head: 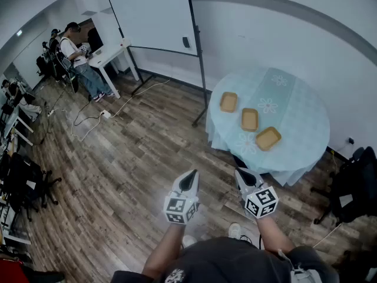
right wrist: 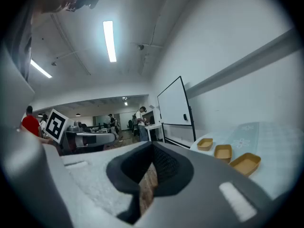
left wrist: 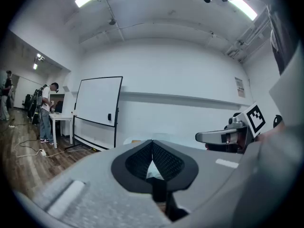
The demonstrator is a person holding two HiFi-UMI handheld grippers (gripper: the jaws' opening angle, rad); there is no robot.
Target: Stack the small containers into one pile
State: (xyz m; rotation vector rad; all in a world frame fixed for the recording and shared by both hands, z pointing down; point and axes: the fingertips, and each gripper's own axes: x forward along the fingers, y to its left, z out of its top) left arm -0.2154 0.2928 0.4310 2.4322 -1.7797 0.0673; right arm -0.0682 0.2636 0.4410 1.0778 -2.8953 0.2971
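Observation:
Three small tan containers lie apart in a slanted row on the round table's pale blue cloth [head: 300, 111]: the far one [head: 228, 102], the middle one [head: 250, 119] and the near one [head: 268, 138]. In the right gripper view they show at the right as the far one [right wrist: 205, 144], the middle one [right wrist: 222, 152] and the near one [right wrist: 245, 163]. My left gripper [head: 189, 178] and right gripper [head: 242, 177] hang side by side over the wooden floor, short of the table. Both are shut with nothing between the jaws. The left gripper [left wrist: 152, 148] points toward the whiteboard wall, the right gripper [right wrist: 152, 151] along the table's left side.
A whiteboard on a wheeled stand [head: 156, 16] is left of the table, its foot close to the cloth. Cables [head: 94, 119] trail over the floor. A black chair [head: 353, 187] sits right of the table. People stand by a white desk [head: 109, 55] at the far left.

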